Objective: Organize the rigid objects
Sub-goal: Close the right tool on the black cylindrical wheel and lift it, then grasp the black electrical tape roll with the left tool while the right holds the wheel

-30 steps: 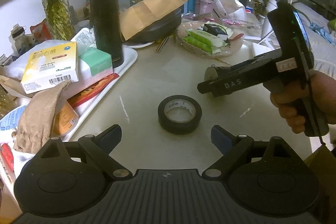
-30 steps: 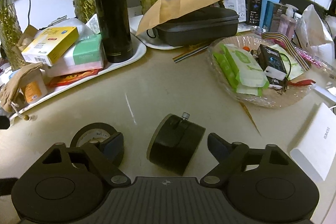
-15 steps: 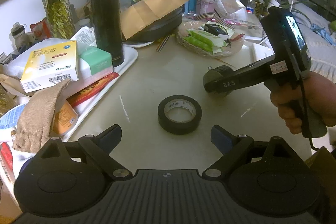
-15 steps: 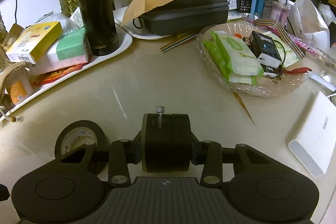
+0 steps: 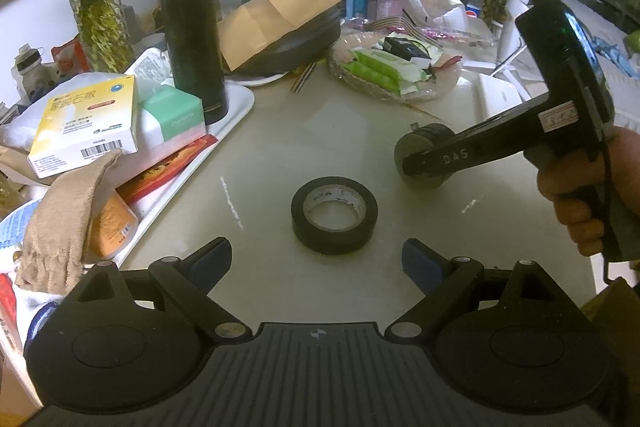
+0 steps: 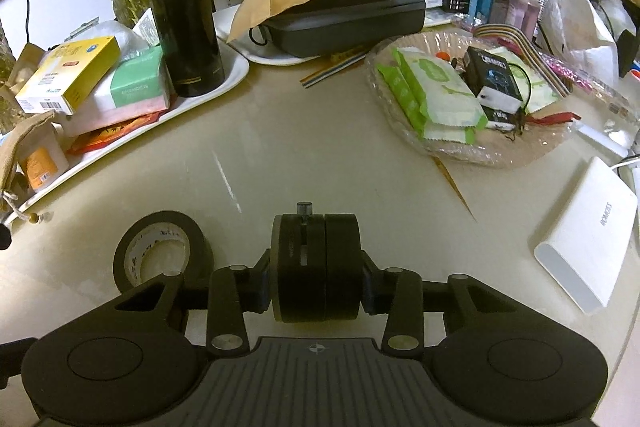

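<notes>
The right tongs (image 6: 316, 291) have just closed on the black round weight (image 6: 316, 267), just right of the tape roll (image 5: 334, 214) on the worktop (image 5: 320, 131); its curved sides might slip the pads when lifted; the left tongs (image 5: 316, 263) hang open before the roll.

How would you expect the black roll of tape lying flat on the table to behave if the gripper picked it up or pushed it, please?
The black roll of tape looks rigid, so it probably won't deform. Lying flat on the smooth beige table, it would likely slide, not roll. Set on edge, its round shape might roll away.
</notes>
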Available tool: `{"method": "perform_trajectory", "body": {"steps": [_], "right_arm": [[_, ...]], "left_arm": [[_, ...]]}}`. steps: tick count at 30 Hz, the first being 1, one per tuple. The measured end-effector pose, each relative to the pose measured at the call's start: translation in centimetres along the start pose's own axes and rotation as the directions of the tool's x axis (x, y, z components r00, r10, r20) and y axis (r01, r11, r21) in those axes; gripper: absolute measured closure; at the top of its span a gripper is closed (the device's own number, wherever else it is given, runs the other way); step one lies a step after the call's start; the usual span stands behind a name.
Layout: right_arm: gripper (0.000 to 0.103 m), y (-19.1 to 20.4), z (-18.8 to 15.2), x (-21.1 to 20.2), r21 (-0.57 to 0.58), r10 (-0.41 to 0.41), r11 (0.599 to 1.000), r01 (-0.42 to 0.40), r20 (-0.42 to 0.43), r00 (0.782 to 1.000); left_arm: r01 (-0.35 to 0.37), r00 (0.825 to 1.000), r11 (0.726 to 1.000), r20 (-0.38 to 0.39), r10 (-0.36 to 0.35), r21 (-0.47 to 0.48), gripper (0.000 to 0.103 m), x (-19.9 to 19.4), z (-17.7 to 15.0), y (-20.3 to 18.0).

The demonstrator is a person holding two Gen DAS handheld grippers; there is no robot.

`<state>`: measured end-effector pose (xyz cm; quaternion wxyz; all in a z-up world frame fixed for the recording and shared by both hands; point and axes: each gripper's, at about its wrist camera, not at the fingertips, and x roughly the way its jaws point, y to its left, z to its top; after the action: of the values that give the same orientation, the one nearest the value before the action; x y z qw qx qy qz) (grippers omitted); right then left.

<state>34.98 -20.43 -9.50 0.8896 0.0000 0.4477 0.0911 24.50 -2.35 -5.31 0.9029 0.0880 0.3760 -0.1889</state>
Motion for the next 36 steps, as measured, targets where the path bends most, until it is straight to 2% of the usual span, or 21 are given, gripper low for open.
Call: {"method": "perform_trajectory", "body": {"steps": [9,20,25,31,36], "right_arm": [[0.06,-1.6,-0.1,-3.5,0.023,0.031,0.999,-0.032,0.042,0.999],[0.06,-3.9,-2.0,-7.6,0.045,0.046,0.998,-0.049,0.069,0.997],[0.06,-4.5,-2.8,-8.6,0.045,0.05,0.998,-0.053,0.07,0.996],[0.06,-5.4,-3.3,-9.6,0.081,0.067,0.994,-0.073,0.076,0.995],[0.06,-5.6,-3.3,-9.6,0.081,0.078,0.993,-0.085,0.078,0.994]], "left_arm": [[0.014,1.0,0.999,-0.009,-0.014,0.037,0.01,0.8,0.3,-0.8],[0.05,0.997,0.998,-0.06,-0.048,0.029,0.01,2.6,1.5,-0.4],[0.037,0.995,0.998,-0.09,-0.033,0.05,0.01,4.1,2.1,-0.4],[0.073,0.988,0.996,-0.14,-0.065,0.056,0.01,6.3,3.1,-0.4],[0.067,0.983,0.995,-0.174,-0.052,0.081,0.01,8.0,3.6,-0.9]]}}
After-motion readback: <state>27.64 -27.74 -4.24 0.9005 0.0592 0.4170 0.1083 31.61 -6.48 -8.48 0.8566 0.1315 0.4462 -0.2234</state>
